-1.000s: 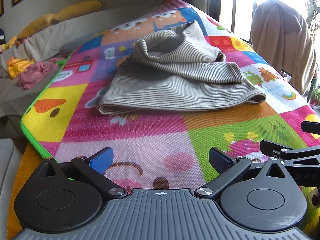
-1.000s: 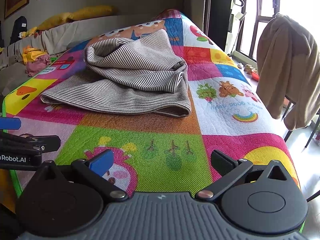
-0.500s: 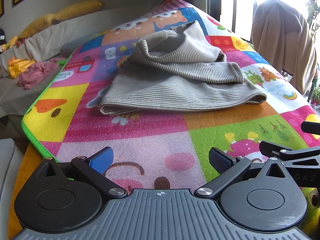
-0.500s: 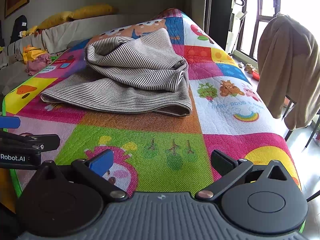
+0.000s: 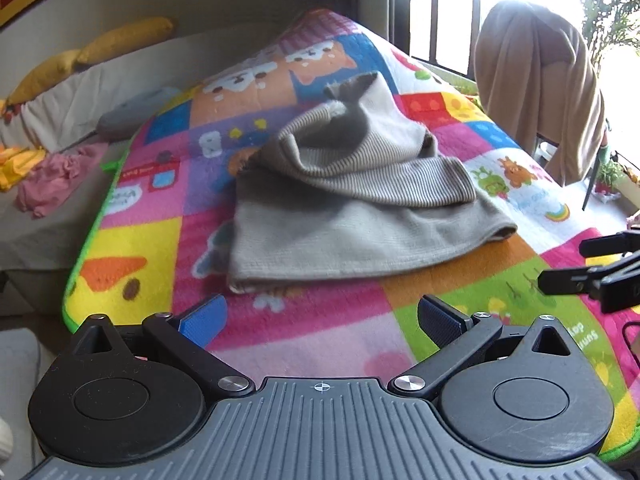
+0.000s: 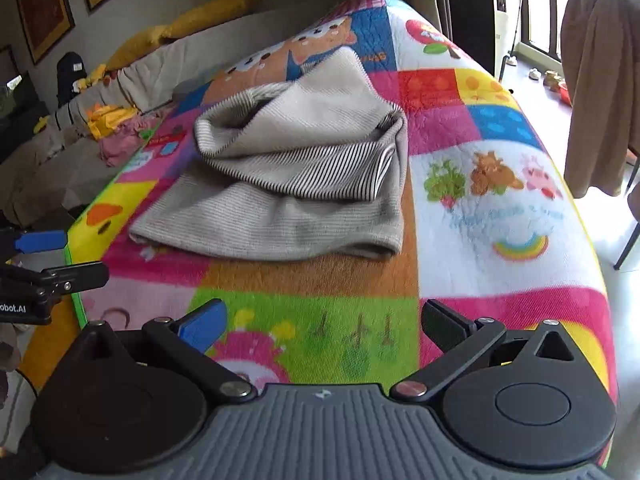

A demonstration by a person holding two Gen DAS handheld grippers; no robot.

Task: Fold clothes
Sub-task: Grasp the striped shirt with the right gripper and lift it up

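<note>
A grey striped garment [image 5: 352,216] lies crumpled in a loose heap on the colourful cartoon play mat [image 5: 280,344]; it also shows in the right wrist view [image 6: 288,184]. My left gripper [image 5: 320,320] is open and empty, above the mat's near end, short of the garment's near hem. My right gripper [image 6: 320,320] is open and empty, also short of the garment. Each gripper's fingertips show at the edge of the other's view: the right one [image 5: 592,268], the left one [image 6: 44,256].
A sofa with yellow cushions [image 5: 120,40] and pink and yellow clothes [image 5: 52,176] lies to the left. A chair draped with a brown garment [image 5: 540,80] stands right by the window. The mat's green edge [image 5: 76,280] drops off at left.
Both grippers have risen and moved forward a little, so I look down on the garment more steeply. The garment has not moved. Both grippers stay open.
</note>
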